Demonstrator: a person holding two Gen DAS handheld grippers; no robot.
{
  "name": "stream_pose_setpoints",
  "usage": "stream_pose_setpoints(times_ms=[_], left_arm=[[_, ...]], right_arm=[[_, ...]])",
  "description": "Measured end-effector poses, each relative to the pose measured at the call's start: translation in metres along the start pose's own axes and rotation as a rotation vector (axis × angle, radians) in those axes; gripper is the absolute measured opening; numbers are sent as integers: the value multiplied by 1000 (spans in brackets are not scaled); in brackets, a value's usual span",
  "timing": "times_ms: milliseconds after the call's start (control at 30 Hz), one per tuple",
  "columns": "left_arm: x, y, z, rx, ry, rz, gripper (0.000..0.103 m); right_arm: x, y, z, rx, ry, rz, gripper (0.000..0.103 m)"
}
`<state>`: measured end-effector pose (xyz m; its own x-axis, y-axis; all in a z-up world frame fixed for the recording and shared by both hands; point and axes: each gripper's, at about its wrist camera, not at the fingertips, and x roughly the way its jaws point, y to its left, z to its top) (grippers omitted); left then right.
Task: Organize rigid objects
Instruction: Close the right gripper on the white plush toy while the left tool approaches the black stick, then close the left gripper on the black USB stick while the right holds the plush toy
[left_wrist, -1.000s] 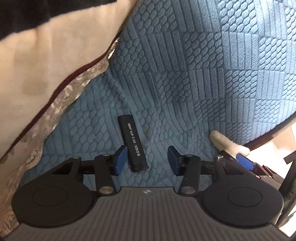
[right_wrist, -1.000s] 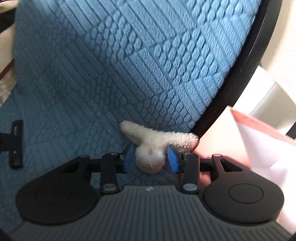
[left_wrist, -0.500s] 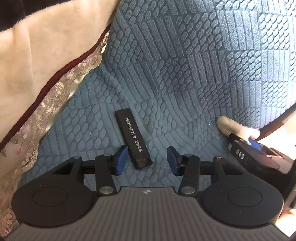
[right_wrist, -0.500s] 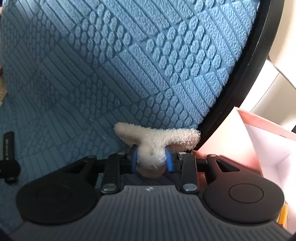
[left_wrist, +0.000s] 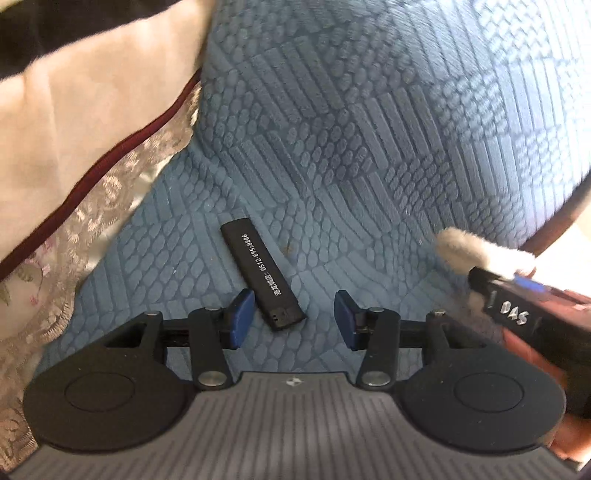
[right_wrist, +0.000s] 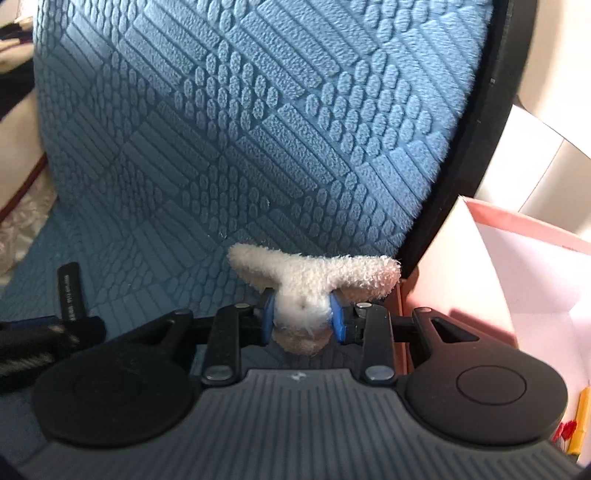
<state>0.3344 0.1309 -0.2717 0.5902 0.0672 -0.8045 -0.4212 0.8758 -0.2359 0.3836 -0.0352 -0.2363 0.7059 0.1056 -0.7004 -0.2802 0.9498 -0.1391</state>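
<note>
**Lighter flat on blue cushion, fleecy piece held nearby**

A slim black lighter (left_wrist: 261, 277) lies flat on the blue textured seat cover (left_wrist: 369, 147), its long axis running from 11 o'clock to 5 o'clock in the left wrist view, white printed digits along its upper face and its nozzle end nearest the camera. At 3 o'clock from it, a cream, fleecy T-shaped object (right_wrist: 312, 286) is pinched by its stem in the right gripper (right_wrist: 302, 318), its two arms spread toward 9 and 3 o'clock in the right wrist view.
</note>
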Motion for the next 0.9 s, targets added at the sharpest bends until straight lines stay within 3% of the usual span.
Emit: stream_pose_setpoints(times_ms=[100, 200, 400, 433, 467, 900], left_arm=[[0, -4, -1, 22, -8, 34, 49], [-1, -8, -4, 51, -25, 86, 37], [-5, 2, -2, -10, -6, 50, 28], [-8, 3, -2, -19, -13, 48, 12], [-10, 4, -2, -21, -18, 48, 5], [-24, 20, -3, -162, 33, -91, 5]], right_arm=[[-14, 0, -7, -20, -5, 8, 34], [-22, 2, -15, -39, 3, 11, 34], [-33, 2, -29, -27, 33, 20, 34], [-36, 2, -32, -20, 35, 22, 34], [-40, 1, -34, -16, 37, 25, 34], [-57, 1, -64, 10, 123, 97, 34]])
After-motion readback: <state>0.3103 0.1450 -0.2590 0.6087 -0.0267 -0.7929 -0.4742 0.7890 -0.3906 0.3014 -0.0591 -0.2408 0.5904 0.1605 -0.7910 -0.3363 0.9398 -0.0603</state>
